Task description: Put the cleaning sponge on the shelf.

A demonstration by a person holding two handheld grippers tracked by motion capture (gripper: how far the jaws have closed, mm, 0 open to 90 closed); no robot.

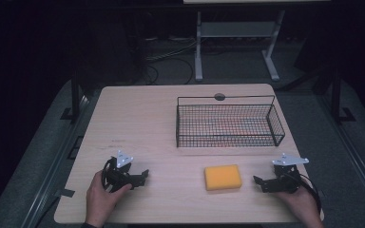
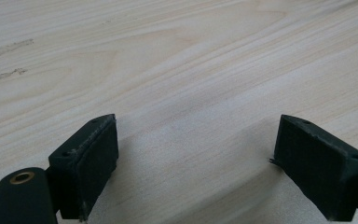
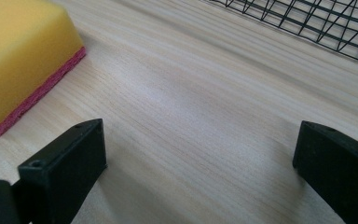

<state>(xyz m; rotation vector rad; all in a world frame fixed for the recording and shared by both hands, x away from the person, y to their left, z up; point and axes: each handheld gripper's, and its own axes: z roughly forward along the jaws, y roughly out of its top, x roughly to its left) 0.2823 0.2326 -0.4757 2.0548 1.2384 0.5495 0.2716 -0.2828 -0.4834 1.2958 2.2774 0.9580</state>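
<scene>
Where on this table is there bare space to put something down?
The whole left half of the table, beyond the left gripper, is bare. So is the strip between sponge and wire basket. It is tighter between the sponge and the right gripper.

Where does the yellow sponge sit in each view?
High view: sponge lies near the table's front edge, in front of the wire basket.
Left gripper view: bare tabletop, no sponge.
Right gripper view: top left corner.
Shared landmark: the basket.
</scene>
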